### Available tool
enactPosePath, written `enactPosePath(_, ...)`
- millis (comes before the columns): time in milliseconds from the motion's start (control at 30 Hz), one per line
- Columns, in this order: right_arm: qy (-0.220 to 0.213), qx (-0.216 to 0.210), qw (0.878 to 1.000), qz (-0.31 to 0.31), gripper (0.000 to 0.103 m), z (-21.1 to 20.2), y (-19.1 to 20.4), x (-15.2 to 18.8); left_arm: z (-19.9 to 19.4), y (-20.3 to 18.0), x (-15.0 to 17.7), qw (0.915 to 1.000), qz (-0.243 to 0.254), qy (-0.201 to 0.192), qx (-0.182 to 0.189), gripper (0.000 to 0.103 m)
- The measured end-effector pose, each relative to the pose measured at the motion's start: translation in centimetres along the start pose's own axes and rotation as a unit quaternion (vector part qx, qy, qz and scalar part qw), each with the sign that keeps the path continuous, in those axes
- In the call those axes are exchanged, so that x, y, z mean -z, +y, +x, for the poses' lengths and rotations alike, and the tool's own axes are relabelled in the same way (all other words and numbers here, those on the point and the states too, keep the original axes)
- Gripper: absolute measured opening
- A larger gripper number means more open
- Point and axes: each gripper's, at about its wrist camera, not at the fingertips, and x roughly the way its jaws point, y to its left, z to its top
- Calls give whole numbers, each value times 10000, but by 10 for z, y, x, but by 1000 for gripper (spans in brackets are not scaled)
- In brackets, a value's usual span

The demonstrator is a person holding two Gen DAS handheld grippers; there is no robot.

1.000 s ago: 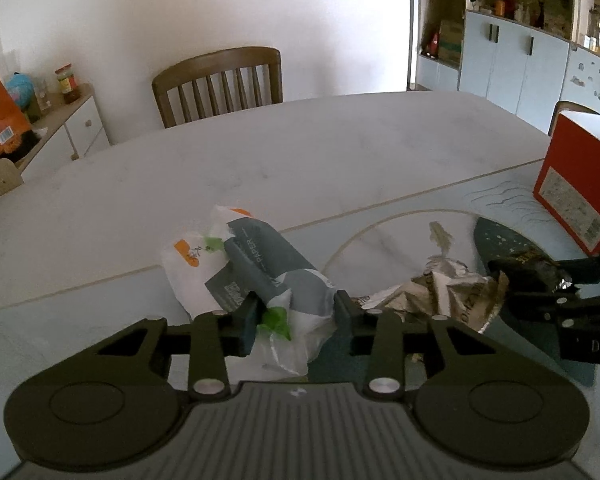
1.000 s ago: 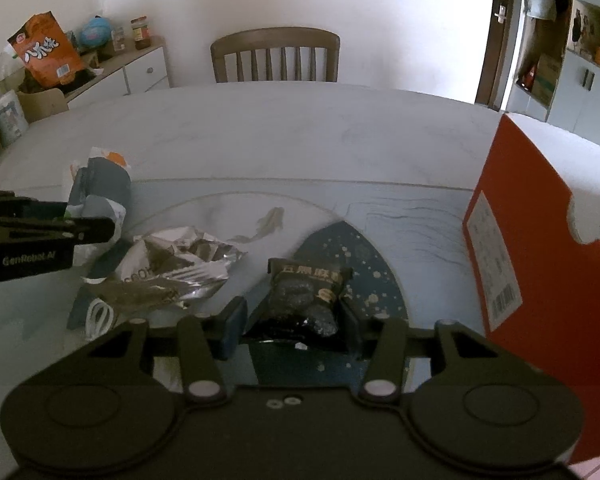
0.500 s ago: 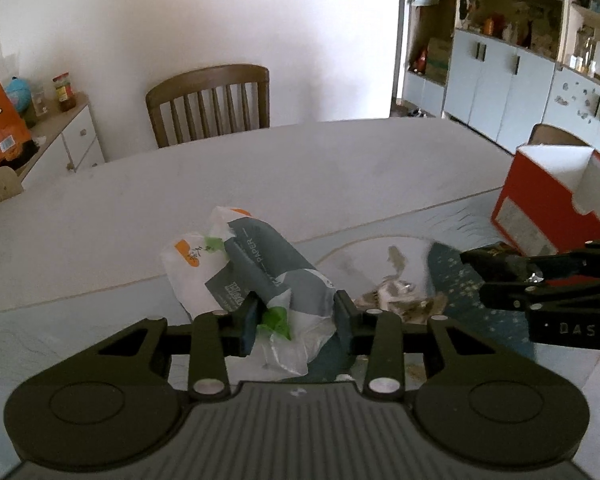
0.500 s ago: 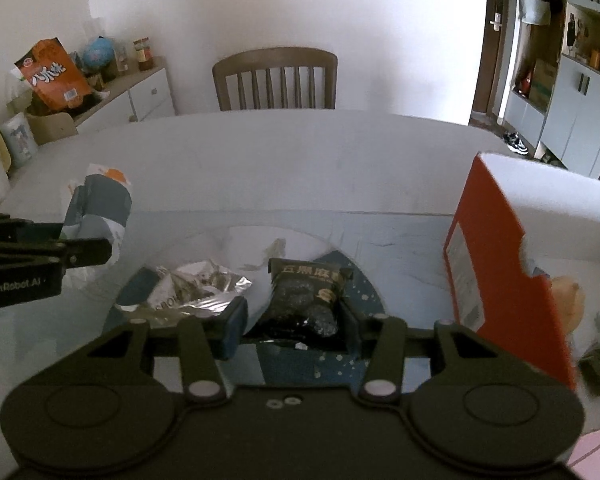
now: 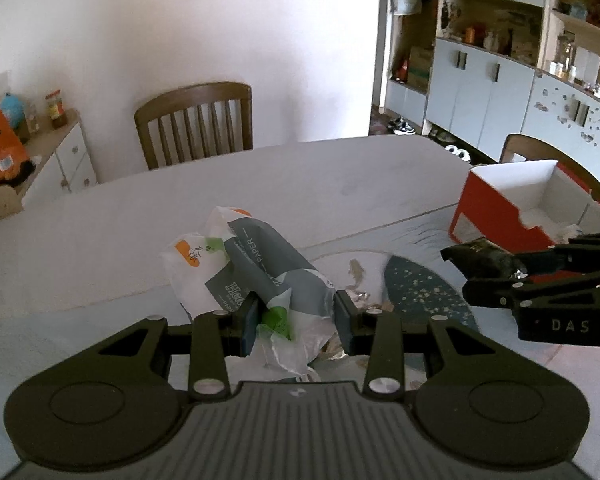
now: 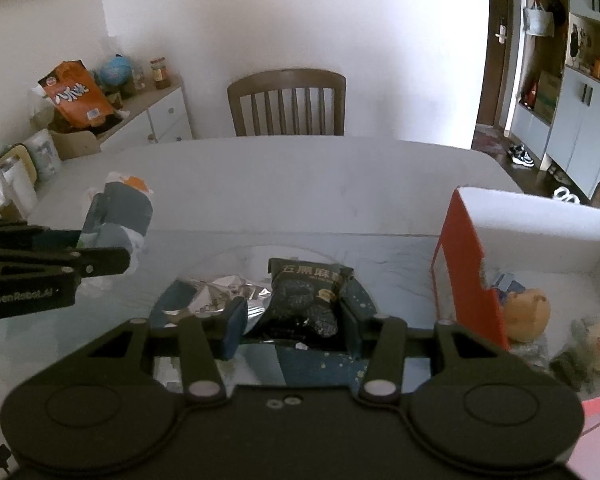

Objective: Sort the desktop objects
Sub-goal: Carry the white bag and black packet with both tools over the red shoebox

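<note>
The red box [image 6: 464,276] w/ white inside sits open on the table [image 6: 292,184] at about 3 o'clock. In it: a small round orange toy [image 6: 528,312], a pale packet [image 6: 596,336] & some dark bits I can't make out.

R gripper [image 6: 292,320] has its fingers clamped on a black snack pack [image 6: 304,300], up off the table, just left of the box.

L gripper [image 5: 296,320] has its fingers clamped on a grey & white bag bundle [image 5: 256,276], at 9 o'clock from the black pack.

A crumpled silver wrapper [image 6: 216,296] lies on the dark blue mat [image 5: 420,296] betw. them. A wooden chair [image 6: 286,104] stands at 12 o'clock behind the table.
</note>
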Motion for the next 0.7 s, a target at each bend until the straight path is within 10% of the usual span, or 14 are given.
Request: enactPosePath(700, -506, 50, 9984, 249, 49, -74, -28, -10, -50, -52, -35, 9977, 407, -392, 386, 37)
